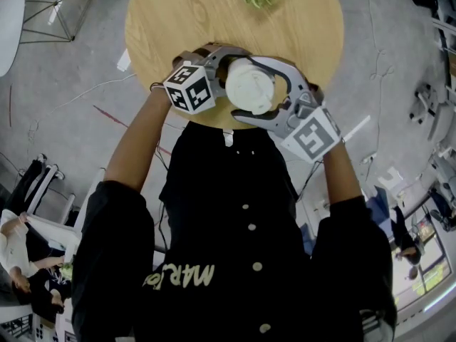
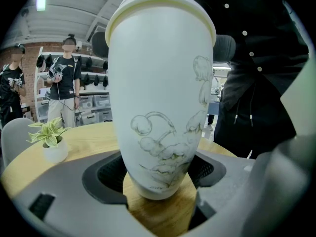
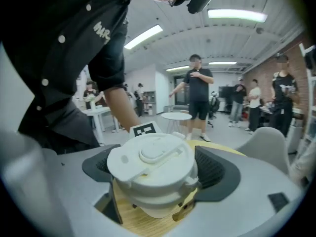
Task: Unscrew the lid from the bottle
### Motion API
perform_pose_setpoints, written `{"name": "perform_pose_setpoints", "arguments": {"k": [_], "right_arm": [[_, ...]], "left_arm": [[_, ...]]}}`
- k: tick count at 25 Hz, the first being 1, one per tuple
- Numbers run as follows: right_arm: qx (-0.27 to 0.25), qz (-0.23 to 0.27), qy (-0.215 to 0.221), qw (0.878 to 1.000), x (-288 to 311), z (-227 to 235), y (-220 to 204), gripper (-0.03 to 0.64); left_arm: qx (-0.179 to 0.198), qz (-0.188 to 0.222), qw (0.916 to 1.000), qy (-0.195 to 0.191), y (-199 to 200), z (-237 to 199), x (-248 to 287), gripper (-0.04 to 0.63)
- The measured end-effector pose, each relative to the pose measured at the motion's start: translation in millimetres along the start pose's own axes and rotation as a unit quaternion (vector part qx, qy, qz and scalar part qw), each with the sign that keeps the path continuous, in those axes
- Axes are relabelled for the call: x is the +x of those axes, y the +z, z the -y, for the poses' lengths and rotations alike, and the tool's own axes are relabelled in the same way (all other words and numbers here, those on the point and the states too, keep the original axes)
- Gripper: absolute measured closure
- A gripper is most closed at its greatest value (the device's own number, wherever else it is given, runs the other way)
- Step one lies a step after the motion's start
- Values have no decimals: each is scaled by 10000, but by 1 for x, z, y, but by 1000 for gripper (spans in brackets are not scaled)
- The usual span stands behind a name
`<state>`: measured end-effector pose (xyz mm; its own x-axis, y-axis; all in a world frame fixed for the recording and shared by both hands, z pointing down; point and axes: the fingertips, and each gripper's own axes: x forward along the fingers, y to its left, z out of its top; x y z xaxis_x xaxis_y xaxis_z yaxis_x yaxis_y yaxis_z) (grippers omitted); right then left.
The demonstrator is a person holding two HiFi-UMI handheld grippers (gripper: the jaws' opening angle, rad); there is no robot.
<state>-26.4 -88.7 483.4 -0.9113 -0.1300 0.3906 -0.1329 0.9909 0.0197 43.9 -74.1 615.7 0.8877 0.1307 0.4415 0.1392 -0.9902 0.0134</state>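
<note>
- The pale white bottle (image 2: 158,98) stands upright on the round light-wood bench (image 1: 185,20). It is close to the edge nearest the person working on it, with its base on the wood.
- On its side is a faint line drawing of round fruit on curved stalks above some leaves. A tiny line of writing near the base is too small to read.
- The white round screw lid (image 3: 150,164) sits on top of the bottle, with a raised bar running across its top face.
- The right gripper (image 3: 159,172) has its jaws set wide around that lid. The dark ribbed pads meet the lid's rim on both sides, so it is clamped on the lid.
- The left gripper (image 2: 159,179) works lower down, its jaws clamped on the narrow bottom part of the bottle.
- Each tool carries a cube of black-and-white square markers, the left cube (image 1: 190,86) just beside the lid and the right cube (image 1: 311,135) nearer the person. The patterns are code blocks, not letters.
- The person's black buttoned shirt (image 1: 242,191) bears pale lettering (image 1: 182,276). "MAR" can be read, but the rest is unclear.
- A small green plant in a white pot (image 2: 49,142) stands at the far side of the bench, well apart from the bottle.
- Beyond it, people stand about the room near a white round table (image 3: 177,116).
</note>
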Motion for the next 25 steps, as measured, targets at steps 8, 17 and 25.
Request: {"name": "perform_pose_setpoints", "arguments": {"k": [8, 17, 25], "right_arm": [[-328, -242, 1224, 9916, -1, -14, -9, 147], [671, 190, -455, 9965, -15, 8, 2, 103], [870, -61, -2170, 9723, -3, 15, -9, 120]], "left_arm": [[14, -29, 10000, 14, -1, 2, -1, 233], [-28, -4, 10000, 56, -1, 1, 0, 233], [-26, -6, 10000, 44, -2, 0, 1, 233]]}}
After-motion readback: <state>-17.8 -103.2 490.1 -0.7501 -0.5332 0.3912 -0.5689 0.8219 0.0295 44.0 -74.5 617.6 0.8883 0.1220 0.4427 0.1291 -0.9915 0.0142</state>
